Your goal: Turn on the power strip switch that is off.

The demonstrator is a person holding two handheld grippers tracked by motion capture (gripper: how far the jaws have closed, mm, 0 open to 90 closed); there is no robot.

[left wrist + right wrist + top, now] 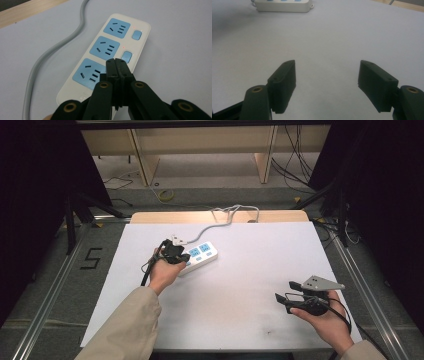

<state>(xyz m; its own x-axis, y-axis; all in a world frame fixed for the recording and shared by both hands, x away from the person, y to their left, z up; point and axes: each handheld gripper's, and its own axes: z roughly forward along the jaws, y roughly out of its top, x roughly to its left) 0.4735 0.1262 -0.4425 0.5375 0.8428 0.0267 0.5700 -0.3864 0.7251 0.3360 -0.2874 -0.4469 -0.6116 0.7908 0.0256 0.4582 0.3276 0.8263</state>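
- The power strip [200, 256] lies flat on the white counter [240, 290], left of centre and toward the far edge, angled slightly.
- Three blue sockets [99, 48] run along its face, with blue switches [126, 56] beside them and small red lights glowing next to two of the switches.
- Its grey cord [215, 222] snakes off the far end and loops over the back edge of the counter.
- Left hand-held gripper [116, 65]: jaws pressed together with nothing between them, tips poised right over the strip, between the nearest socket and the middle switch. Whether the tips actually touch the plastic, I cannot tell.
- From the high view, the left hand [164, 272] sits at the strip's near end, with the hand-held gripper over that end.
- Right hand-held gripper [327, 75]: jaws spread wide, empty, just bare white counter between them.
- It rests in the right hand [325, 320] near the front right corner, well apart from the strip, pointing left across the counter.
- Around the counter: grey floor [50, 285] and loose cables [295, 160] at the back.
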